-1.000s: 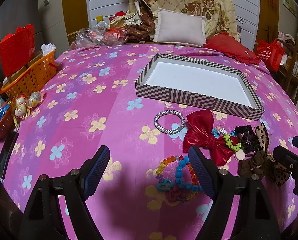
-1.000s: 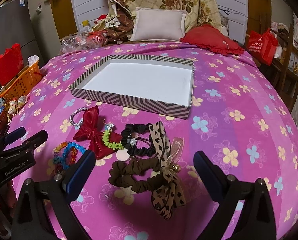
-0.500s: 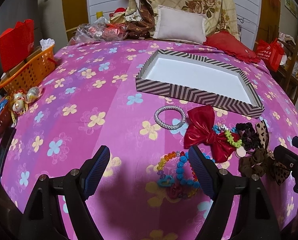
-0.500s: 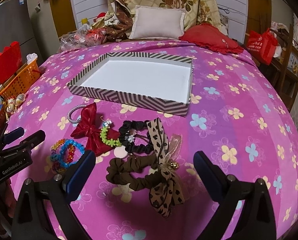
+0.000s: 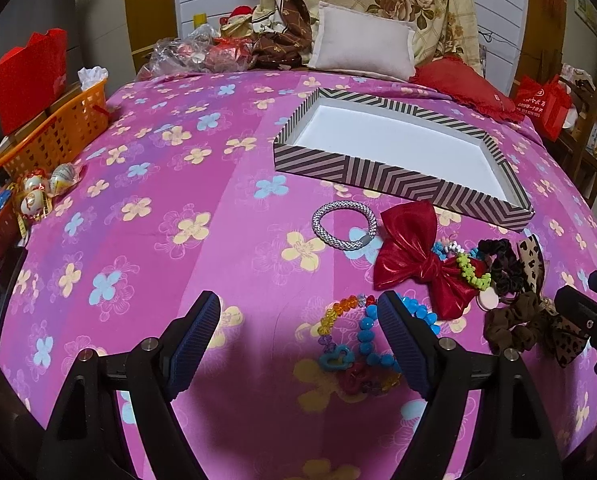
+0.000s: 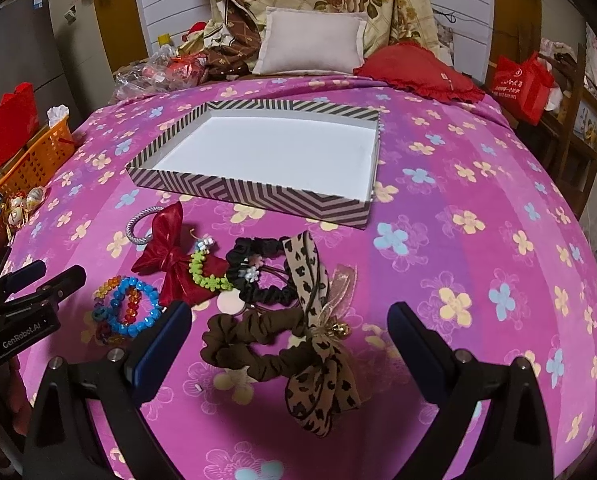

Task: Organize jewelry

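A striped tray (image 5: 398, 178) with a white inside sits on the pink flowered bedspread; it also shows in the right wrist view (image 6: 258, 194). In front of it lie a silver bracelet (image 5: 344, 230), a red bow (image 5: 414, 258), a green bead band (image 5: 472, 272), colourful bead bracelets (image 5: 358, 344), black scrunchies (image 6: 258, 272), a brown scrunchie (image 6: 250, 344) and a leopard bow (image 6: 322, 396). My left gripper (image 5: 298, 340) is open and empty, its right finger beside the bead bracelets. My right gripper (image 6: 288, 348) is open and empty, straddling the brown scrunchie from above.
An orange basket (image 5: 54, 132) and a red box (image 5: 30, 80) stand at the left edge of the bed, with small trinkets (image 5: 46, 192) nearby. Pillows (image 5: 362, 44) and bags pile at the headboard. A red bag (image 6: 522, 80) hangs at the right.
Both grippers have drawn back and up a little, so the tray and jewelry appear slightly farther away. Nothing on the bed has moved.
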`<state>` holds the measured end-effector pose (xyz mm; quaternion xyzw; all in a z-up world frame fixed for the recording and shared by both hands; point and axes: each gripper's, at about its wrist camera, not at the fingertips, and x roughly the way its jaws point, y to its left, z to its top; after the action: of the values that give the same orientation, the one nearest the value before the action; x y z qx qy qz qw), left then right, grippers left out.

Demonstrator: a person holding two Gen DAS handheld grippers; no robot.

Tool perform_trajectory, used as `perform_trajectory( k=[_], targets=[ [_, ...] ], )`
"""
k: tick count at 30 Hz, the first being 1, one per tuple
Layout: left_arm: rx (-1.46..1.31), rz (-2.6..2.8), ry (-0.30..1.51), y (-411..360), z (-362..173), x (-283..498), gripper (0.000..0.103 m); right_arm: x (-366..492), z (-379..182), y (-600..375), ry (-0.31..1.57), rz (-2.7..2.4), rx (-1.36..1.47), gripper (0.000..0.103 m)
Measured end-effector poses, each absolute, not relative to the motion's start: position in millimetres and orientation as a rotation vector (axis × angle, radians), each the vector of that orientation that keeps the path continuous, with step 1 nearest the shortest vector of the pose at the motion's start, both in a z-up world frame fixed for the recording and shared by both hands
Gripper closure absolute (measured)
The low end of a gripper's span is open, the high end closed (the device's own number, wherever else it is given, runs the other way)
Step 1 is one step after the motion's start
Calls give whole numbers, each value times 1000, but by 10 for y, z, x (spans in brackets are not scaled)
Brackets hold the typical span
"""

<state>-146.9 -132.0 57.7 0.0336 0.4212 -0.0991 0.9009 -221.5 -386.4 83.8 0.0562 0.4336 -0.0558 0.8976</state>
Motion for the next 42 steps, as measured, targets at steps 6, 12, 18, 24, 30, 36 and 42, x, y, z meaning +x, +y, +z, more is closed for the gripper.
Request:
perform_trajectory(
  k=[6, 12, 18, 24, 30, 36, 42],
  targets=[
    [64, -203, 887, -1281, 543, -1443, 49, -2219, 856, -3945, 895, -126, 117, 3],
    [38, -215, 925, -1208, 501, -1370, 49, -2246, 880, -4164, 893, -154, 143, 3],
    [23, -273, 942, -1202, 527, -1296, 51, -2265, 906, -4350, 891, -177, 165, 3],
    [82, -350, 942, -1448, 584, -1198, 52, -2274, 915, -4447, 893, -176, 176, 3],
    [130, -439, 955, -1722, 575, -1041, 52, -2324, 905, -4386, 931, -96, 137, 3],
    [131, -502, 983, -1888, 520, -871, 52, -2340, 710, -4260, 992, -28, 130, 3],
    [168, -539, 994, -2042, 455, -766, 52, -2303, 576, -4231, 1004, 10, 162, 6]
  ],
)
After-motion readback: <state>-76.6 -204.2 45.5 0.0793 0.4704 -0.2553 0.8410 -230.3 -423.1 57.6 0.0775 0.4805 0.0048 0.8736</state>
